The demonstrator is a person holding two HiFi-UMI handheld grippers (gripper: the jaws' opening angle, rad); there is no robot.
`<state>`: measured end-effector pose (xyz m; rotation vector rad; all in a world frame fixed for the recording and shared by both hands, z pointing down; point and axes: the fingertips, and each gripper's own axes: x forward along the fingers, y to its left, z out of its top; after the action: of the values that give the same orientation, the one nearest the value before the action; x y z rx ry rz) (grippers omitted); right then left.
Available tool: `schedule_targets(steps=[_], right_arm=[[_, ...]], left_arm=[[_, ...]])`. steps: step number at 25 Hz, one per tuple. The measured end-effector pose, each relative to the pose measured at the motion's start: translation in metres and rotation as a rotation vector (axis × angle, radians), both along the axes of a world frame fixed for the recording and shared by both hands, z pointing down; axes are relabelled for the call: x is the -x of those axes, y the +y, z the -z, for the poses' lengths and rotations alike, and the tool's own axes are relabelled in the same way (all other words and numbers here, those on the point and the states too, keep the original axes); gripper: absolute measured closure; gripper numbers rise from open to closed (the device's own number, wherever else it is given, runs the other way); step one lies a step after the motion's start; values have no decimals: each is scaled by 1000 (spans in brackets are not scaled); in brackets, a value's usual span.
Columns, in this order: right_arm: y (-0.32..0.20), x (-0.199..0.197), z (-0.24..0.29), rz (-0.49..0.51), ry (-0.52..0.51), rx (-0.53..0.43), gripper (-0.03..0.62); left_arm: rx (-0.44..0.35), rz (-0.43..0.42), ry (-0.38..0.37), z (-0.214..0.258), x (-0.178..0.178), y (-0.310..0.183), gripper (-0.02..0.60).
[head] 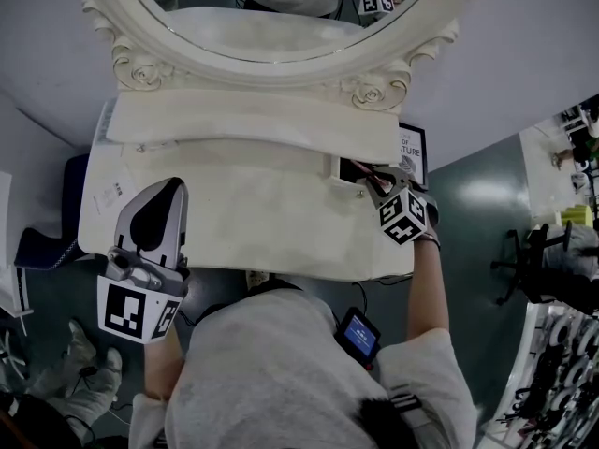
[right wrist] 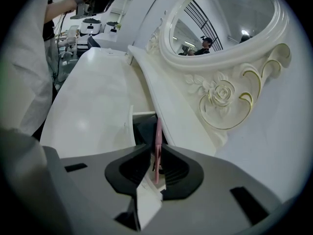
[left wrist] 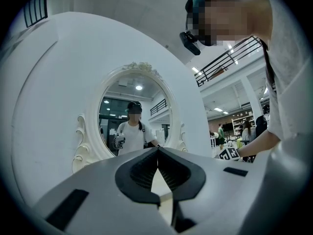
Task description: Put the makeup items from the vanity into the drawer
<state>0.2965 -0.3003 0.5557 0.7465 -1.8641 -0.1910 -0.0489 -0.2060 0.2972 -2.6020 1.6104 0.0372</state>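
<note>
My right gripper (head: pixel 371 188) (right wrist: pixel 155 156) is shut on a thin flat pink makeup item (right wrist: pixel 158 133) that stands on edge between the pads. It hangs over a small open drawer (head: pixel 343 168) (right wrist: pixel 141 127) set into the right end of the white vanity top (head: pixel 253 213). The dark inside of the drawer lies just beyond the pink item's tip. My left gripper (head: pixel 171 191) (left wrist: pixel 157 154) hovers over the left part of the vanity top, jaws shut with nothing between them. No other makeup items show on the top.
An oval mirror (head: pixel 271 7) in a carved white frame stands behind a raised shelf (head: pixel 253 124). A framed sign (head: pixel 413 153) sits at the vanity's right end and a paper tag (head: pixel 114 193) at its left. An office chair (head: pixel 533 255) stands to the right.
</note>
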Motion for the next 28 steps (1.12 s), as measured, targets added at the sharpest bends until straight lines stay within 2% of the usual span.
schedule_targets(steps=[5,8,17,22,28], right_arm=[[2,2,0,-35,-23,3,537],[7,7,1,-87,-81,-3,537],[24,23,20,-329,-419,-51,539],[39,39,50,-407,-642,-84,568],[63,62,83,-423,-769,-154,569]], left_arm=[[-2,9,6,0,8,6,566],[-4,7,10,1,13,10,566],[-15,-27,6,7,20,25,566],[-22,-48,7,11,22,33,566],[-31,-71,13,14,25,48,566]])
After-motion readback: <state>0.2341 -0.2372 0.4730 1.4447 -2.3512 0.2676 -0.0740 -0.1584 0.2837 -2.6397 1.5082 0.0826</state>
